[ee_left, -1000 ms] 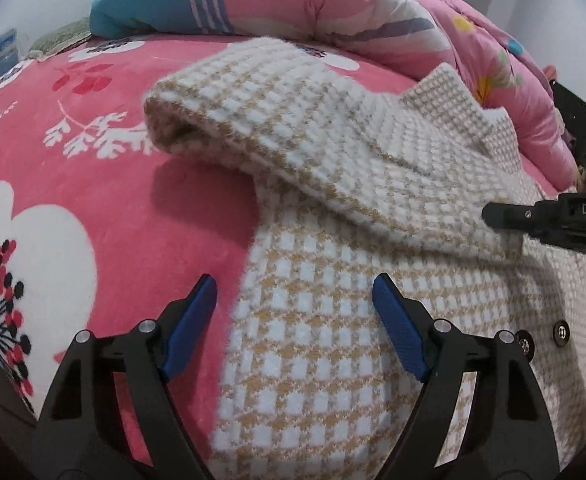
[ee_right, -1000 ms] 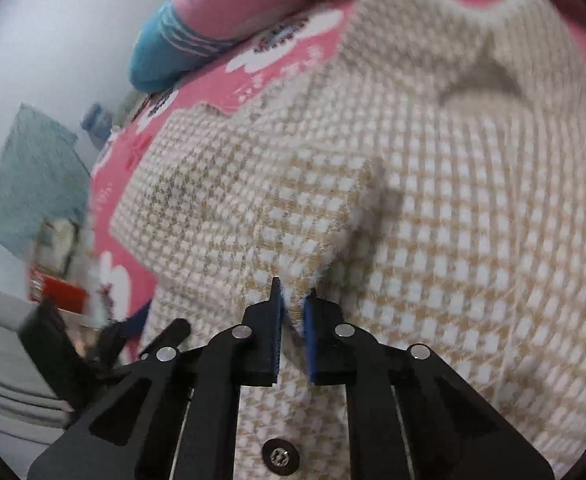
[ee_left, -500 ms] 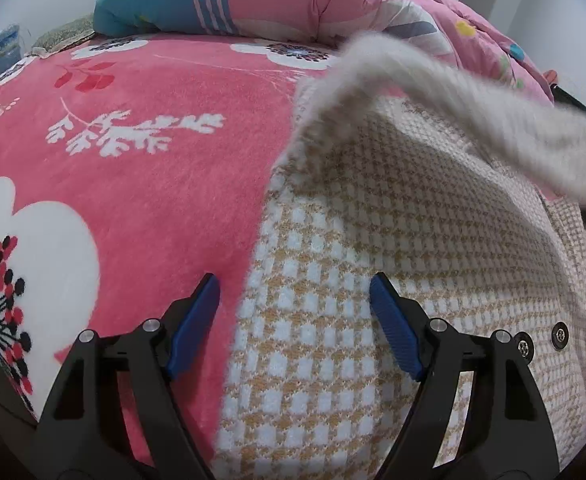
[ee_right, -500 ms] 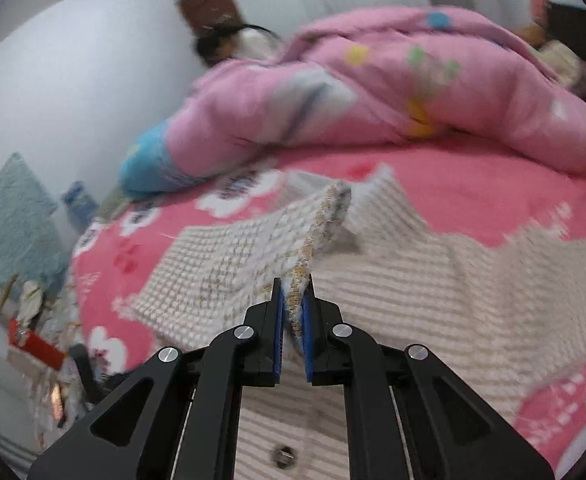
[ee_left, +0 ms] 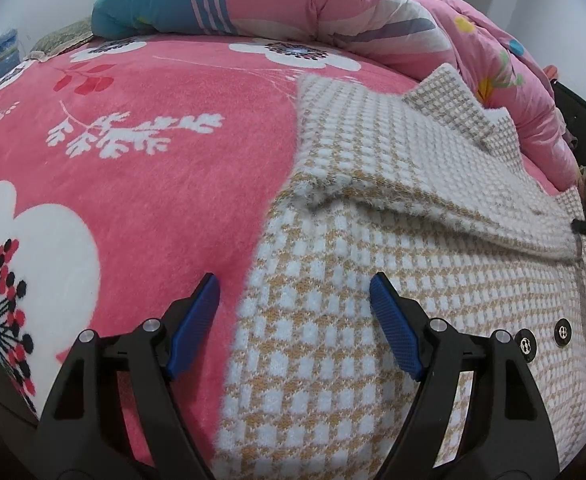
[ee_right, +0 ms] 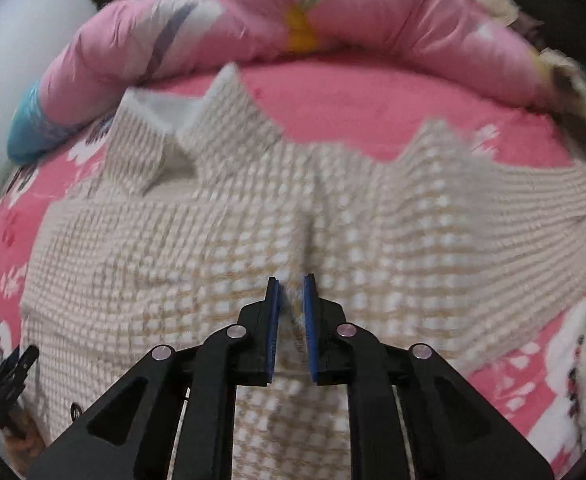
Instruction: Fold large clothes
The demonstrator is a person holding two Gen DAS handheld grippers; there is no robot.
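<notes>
Here, spread flat on the pink floral blanket (ee_left: 141, 184): checked coat (ee_left: 373, 288), beige and white houndstooth knit, collar end toward the quilt. Lying across the coat's chest, one folded-over sleeve (ee_left: 413, 184), fuzzy edge uppermost. Near the coat's front edge, two dark snap buttons (ee_left: 564, 327).

Bunched along the far side of the coat, pink quilt (ee_left: 373, 4), with a teal patch at one end.

Above the coat's side edge, left gripper (ee_left: 293, 312): jaws wide apart, blue pads clear of the cloth, one pad over blanket and the other over coat, nothing between them.

Low over the coat's middle, right gripper (ee_right: 291, 320): jaws narrow and opening, a small ridge of coat fabric rising between the blue pads; contact with the pads not clear in the blurred view, though a slim gap seems to show on each side.

At the lower left corner beyond the coat in the right wrist view, the left gripper's black tip, with part of a hand (ee_right: 21, 444) below it.
</notes>
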